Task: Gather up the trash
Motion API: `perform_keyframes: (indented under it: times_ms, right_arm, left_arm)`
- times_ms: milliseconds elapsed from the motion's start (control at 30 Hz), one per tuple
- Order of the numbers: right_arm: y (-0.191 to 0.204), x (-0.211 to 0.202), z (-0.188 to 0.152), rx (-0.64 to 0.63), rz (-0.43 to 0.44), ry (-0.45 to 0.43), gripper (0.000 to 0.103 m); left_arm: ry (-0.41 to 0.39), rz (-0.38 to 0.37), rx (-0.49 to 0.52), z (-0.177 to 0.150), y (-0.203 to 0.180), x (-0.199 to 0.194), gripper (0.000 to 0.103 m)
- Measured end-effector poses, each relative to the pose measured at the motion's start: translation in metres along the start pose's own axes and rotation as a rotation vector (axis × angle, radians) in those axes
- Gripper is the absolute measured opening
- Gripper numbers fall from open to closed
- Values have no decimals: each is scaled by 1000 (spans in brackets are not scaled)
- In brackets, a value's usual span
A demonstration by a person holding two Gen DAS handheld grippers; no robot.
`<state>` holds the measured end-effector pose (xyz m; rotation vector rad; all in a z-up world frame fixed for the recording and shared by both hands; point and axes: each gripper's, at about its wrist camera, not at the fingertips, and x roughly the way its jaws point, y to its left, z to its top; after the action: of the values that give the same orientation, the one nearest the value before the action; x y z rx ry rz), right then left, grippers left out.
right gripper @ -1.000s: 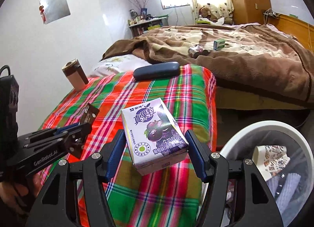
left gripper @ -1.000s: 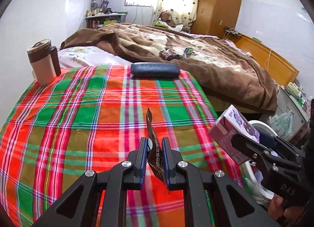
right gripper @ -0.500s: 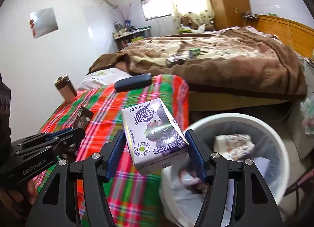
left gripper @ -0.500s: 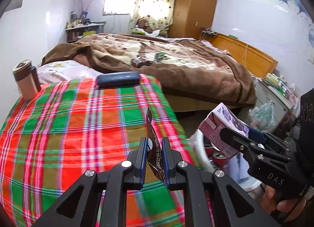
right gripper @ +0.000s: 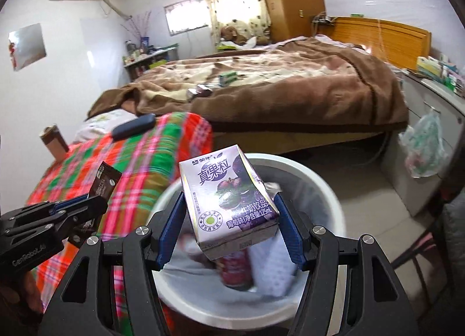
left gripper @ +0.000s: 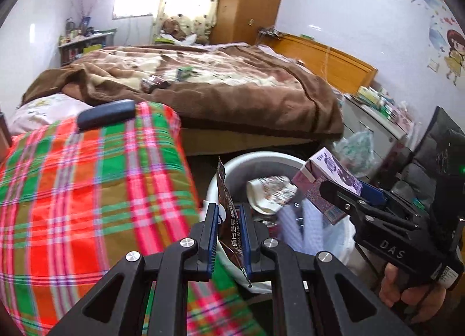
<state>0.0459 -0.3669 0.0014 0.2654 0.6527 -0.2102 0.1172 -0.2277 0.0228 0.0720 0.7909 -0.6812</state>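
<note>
My left gripper (left gripper: 228,221) is shut on a brown snack wrapper (left gripper: 229,216), held on edge over the near rim of the white trash bin (left gripper: 255,158). My right gripper (right gripper: 229,222) is shut on a purple milk drink carton (right gripper: 229,199) and holds it above the bin's opening (right gripper: 322,187). The carton (left gripper: 328,179) and right gripper (left gripper: 357,202) also show in the left wrist view, over the bin's right side. The left gripper (right gripper: 87,208) with the wrapper (right gripper: 104,182) shows at the left in the right wrist view. The bin holds paper, a red can and white trash.
A plaid-covered table (left gripper: 87,185) lies left of the bin with a dark glasses case (left gripper: 107,113) on its far edge and a brown mug (right gripper: 53,142). A bed with a brown blanket (left gripper: 232,89) stands behind. A plastic bag (right gripper: 424,147) hangs on a cabinet at right.
Both grippers have swung right, off the plaid table and over the trash bin, each still holding its item.
</note>
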Motion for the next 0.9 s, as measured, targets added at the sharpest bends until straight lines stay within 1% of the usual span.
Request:
perform_keyframes:
  times_ms: [133,267,367,567,633,700,733,833,900]
  right_arm:
    - [-20,5,-5,34,-32,22,63]
    - [-32,10,-8,54,-50,45,64]
    - [-35,16,-11,48,-75,63,64]
    - [-41,17,-13,40,-70,89,64]
    - [-42,14,-14,43,-72,84,64]
    - [-42,12,-14,46,-76,79,64]
    - [-42,11,-14,48,-77,79,64]
    - [-42,7,-14,55,-75,72,64]
    - [-42,5,-15,55,-70,66,64]
  left_arm:
    - [26,-21,16,-4,-17,15,15]
    - [54,-39,25,-9,-30,28,15]
    - [62,-25,27,-12,-36,34,15]
    - [75,13,27,-16,-39,38,16]
    - [72,38,33,-15,-39,37,23]
    - [63,39,37,-16,-39,35,37]
    - [62,36,31,-16,-39,34,39]
    - [49,44,29,-16,-38,28,41]
    - [45,62,29,-16,-38,25,41]
